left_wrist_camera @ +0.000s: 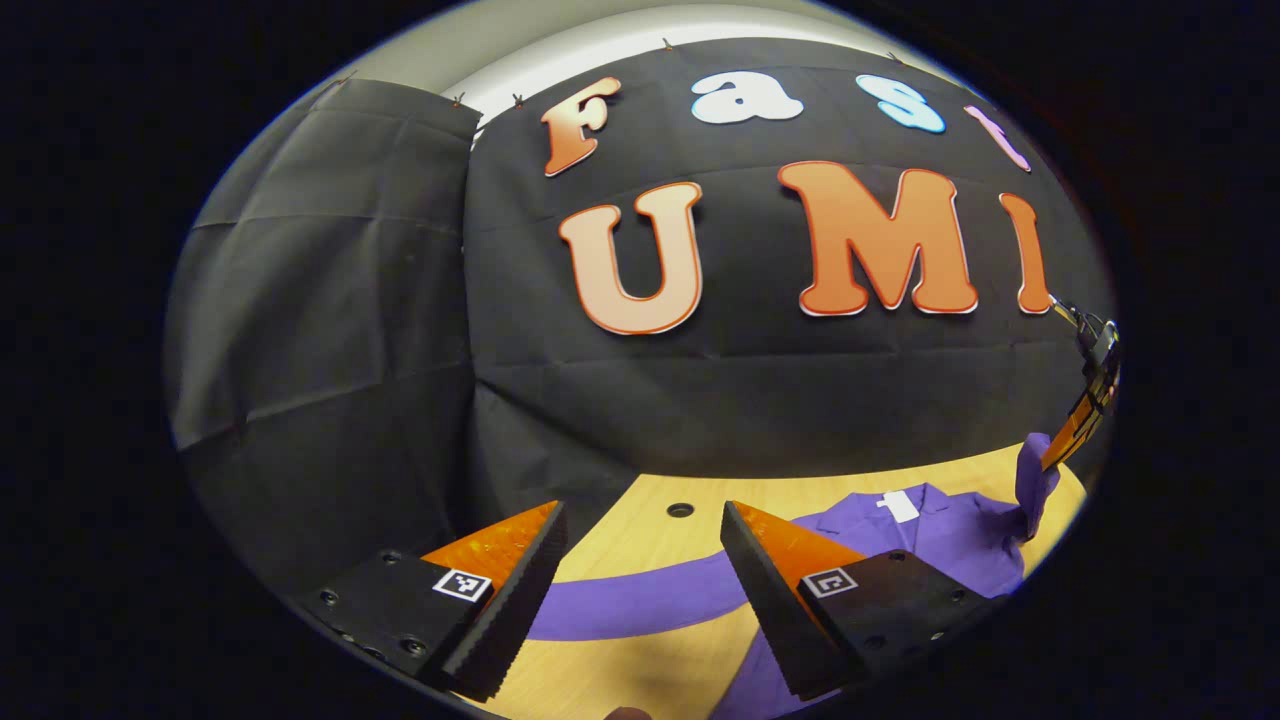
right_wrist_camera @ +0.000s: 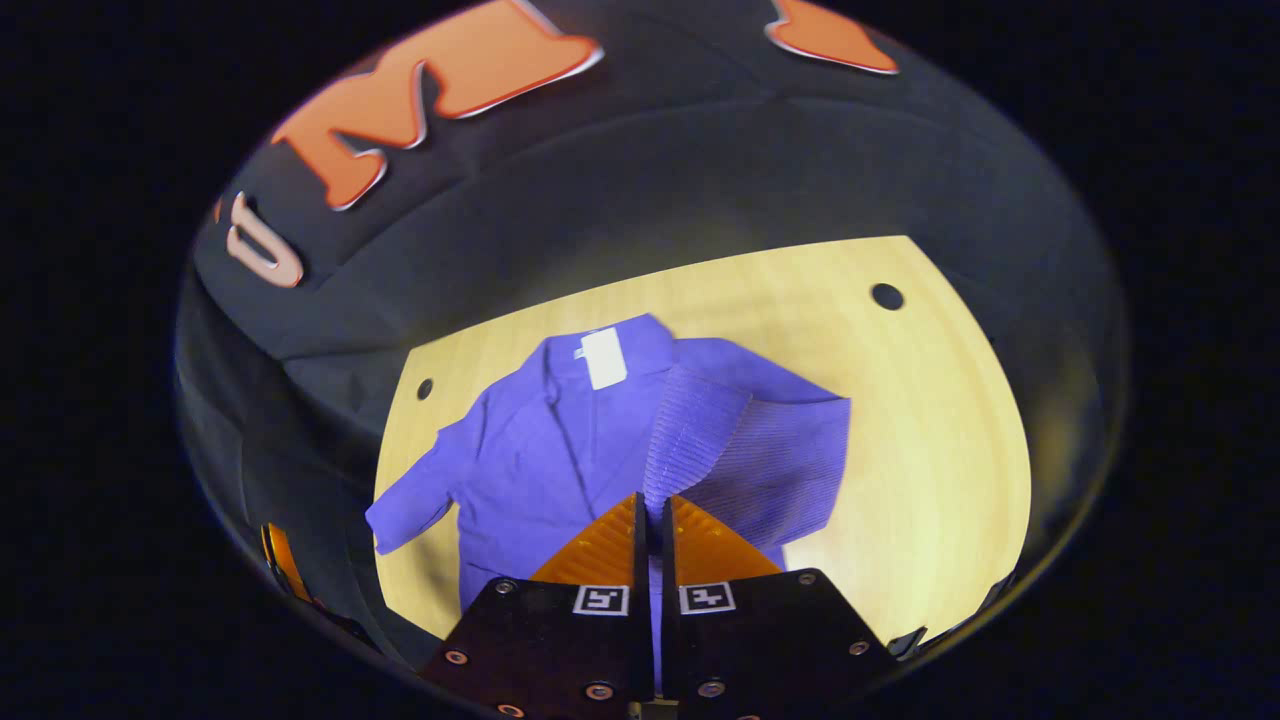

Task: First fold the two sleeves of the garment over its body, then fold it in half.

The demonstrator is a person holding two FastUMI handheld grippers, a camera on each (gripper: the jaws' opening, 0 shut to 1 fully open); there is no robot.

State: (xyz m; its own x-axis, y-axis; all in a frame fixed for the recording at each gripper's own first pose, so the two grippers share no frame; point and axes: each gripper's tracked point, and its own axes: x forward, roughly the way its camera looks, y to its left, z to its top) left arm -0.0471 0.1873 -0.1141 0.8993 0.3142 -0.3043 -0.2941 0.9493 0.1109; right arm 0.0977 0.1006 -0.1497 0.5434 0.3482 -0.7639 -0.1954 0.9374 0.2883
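The cardigan (right_wrist_camera: 560,450) is soft cloth with a fine ribbed knit, matt, most plainly on the sleeve (right_wrist_camera: 700,430) lying over its body; a small white label (right_wrist_camera: 604,357) at the collar looks smooth. The bench (right_wrist_camera: 930,420) is pale wood with faint grain and a slight sheen under the light. The booth wall (left_wrist_camera: 330,300) is matt black cloth with fold creases. The left gripper (left_wrist_camera: 640,590) has jaws with ridged inner faces and screwed matt plates.
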